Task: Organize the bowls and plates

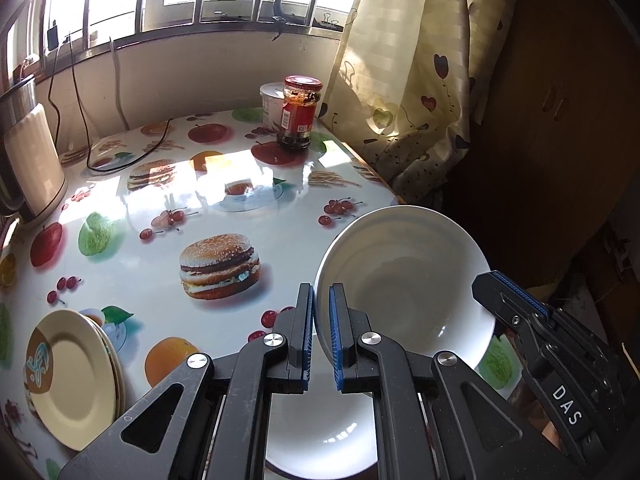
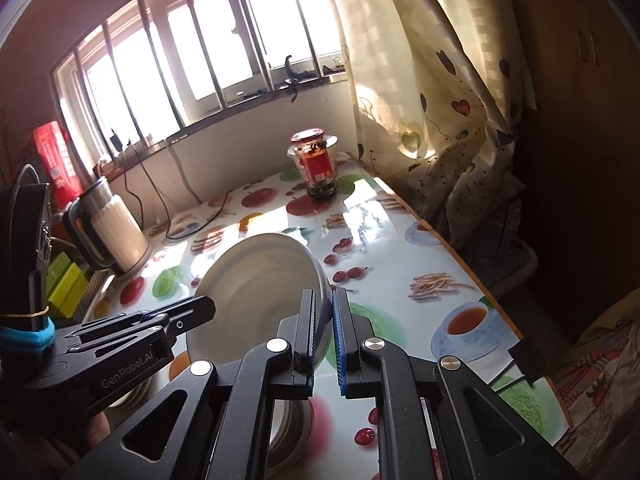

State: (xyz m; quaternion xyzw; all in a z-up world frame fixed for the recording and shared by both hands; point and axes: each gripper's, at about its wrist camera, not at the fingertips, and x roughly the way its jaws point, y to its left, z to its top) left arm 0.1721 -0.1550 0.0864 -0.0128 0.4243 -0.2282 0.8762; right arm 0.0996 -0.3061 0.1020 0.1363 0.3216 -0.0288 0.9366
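Jaws: left gripper (image 1: 321,334) and right gripper (image 2: 325,340) are both pinching opposite rims of the tilted white bowl (image 1: 404,280)
Bowl: hanging above another white bowl (image 1: 320,436) on the worktop (image 1: 224,200)
Advice: lower level, centred, releasing together

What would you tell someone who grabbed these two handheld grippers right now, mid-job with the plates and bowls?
Left gripper: jaws shut on the rim of the white bowl, which is held tilted above the table.
Right gripper: jaws shut on the same bowl's opposite rim.
A second white bowl sits on the table just beneath. The cream plates are stacked at the left.
Done: plates look stacked.
Left: probably lower the held bowl into the second one, then release.
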